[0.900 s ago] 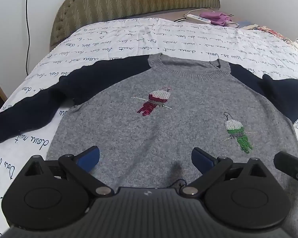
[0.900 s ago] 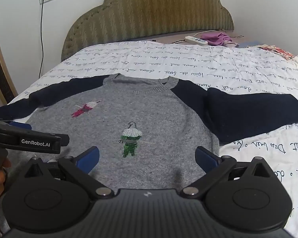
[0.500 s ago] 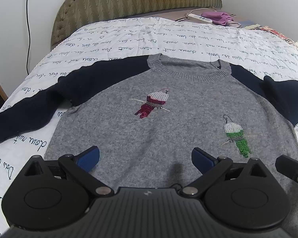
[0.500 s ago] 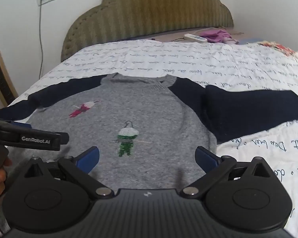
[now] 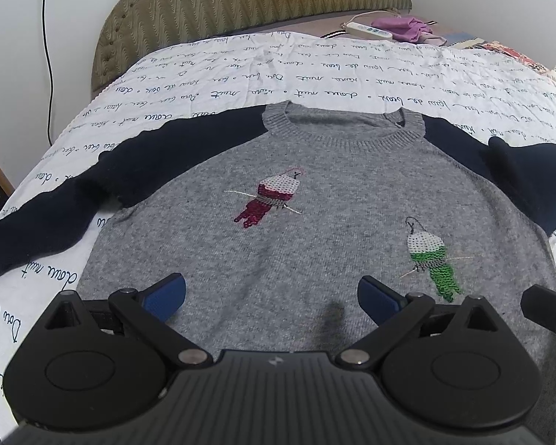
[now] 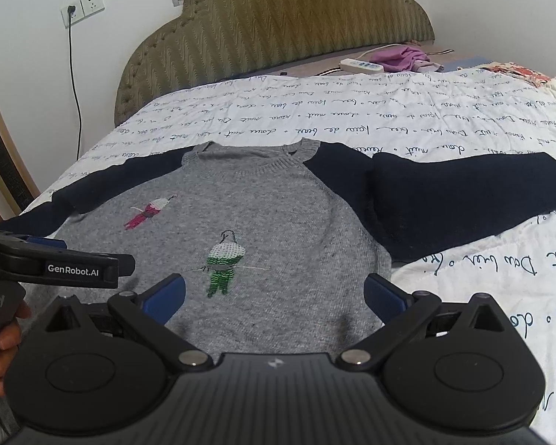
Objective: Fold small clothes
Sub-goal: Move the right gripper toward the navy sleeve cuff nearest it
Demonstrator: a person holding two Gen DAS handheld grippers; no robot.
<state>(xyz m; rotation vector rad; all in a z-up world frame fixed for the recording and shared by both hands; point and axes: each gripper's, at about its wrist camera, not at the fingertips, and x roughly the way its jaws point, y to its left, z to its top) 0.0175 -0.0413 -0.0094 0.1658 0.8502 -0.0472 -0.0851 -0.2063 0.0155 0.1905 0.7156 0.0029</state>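
Note:
A small grey sweater [image 5: 315, 200] with navy sleeves and two sequin birds lies flat, front up, on the bed, collar toward the headboard; it also shows in the right wrist view [image 6: 278, 222]. Its left sleeve [image 5: 55, 200] stretches out left, its right sleeve [image 6: 463, 193] out right. My left gripper [image 5: 272, 293] is open and empty, above the sweater's lower hem area. My right gripper [image 6: 274, 293] is open and empty, above the lower right part, near the green bird [image 6: 224, 263]. The left gripper's body [image 6: 55, 263] shows at the left of the right wrist view.
The bed has a white quilt [image 5: 315, 63] printed with script and an olive padded headboard [image 6: 278, 26]. A power strip [image 6: 361, 65] and purple cloth [image 6: 400, 57] lie at the far right corner. A wall socket with cable [image 6: 81, 9] is at the left.
Both grippers have shifted slightly; the sweater appears a little lower and nearer in the views. Both stay open and the sweater has not moved.

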